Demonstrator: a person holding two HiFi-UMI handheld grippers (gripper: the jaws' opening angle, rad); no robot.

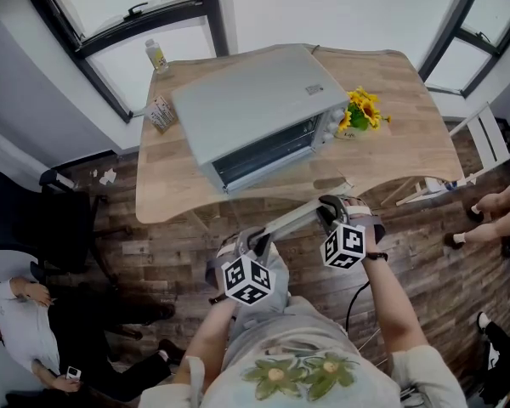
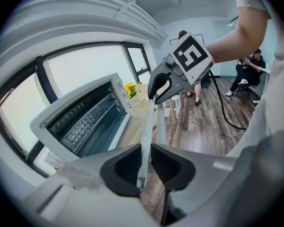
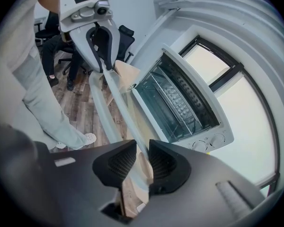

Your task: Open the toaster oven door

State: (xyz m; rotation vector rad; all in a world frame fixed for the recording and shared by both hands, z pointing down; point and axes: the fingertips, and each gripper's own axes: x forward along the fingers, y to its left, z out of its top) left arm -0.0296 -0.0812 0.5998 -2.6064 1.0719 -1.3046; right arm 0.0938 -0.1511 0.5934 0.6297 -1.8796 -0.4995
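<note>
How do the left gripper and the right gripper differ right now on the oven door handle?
The left gripper has a pale, whitish body; the right gripper is darker grey. The left gripper clamps the door handle near its left end, the right gripper near its right end. Both are shut on that handle, and the toaster oven stands open.

silver toaster oven point(image 1: 251, 100) on wooden table point(image 1: 408, 126), glass door point(image 1: 291, 192) down and open, handle bar point(image 1: 293, 218) past the table edge
</note>
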